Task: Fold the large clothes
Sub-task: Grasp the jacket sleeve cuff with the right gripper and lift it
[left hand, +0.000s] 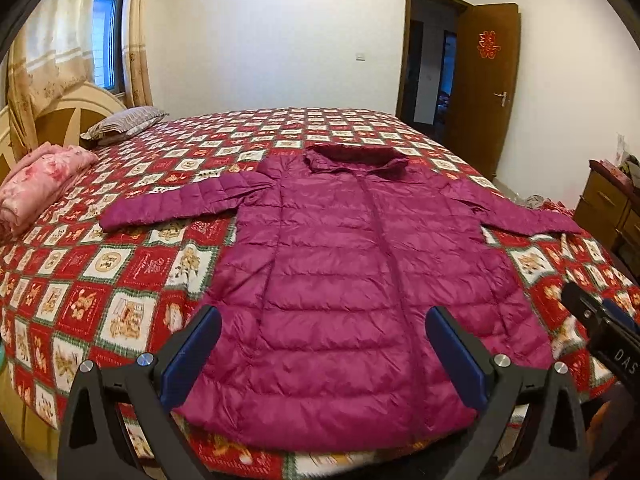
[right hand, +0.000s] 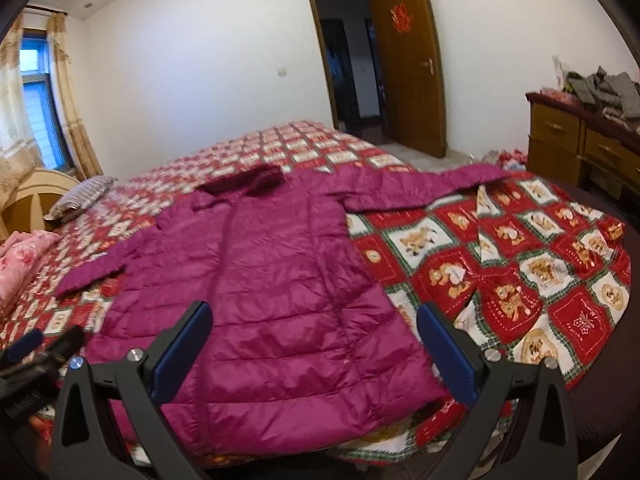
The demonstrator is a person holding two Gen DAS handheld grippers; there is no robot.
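Jaws of both grippers gape empty above the hem of the purple coat [left hand: 340, 264] spread on the bed [left hand: 120, 280].

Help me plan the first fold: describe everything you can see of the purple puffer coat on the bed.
The purple puffer coat is a long, glossy magenta garment with horizontal quilting that looks like nylon. It lies flat, front up, closed down the centre, on the red checked bedspread, hem toward the cameras and near the bed's edge. A darker hood lies bunched at the far end. Both sleeves spread sideways, the right one reaching the bed's edge. Only the bedspread touches it; both grippers' jaws are open and holding nothing.
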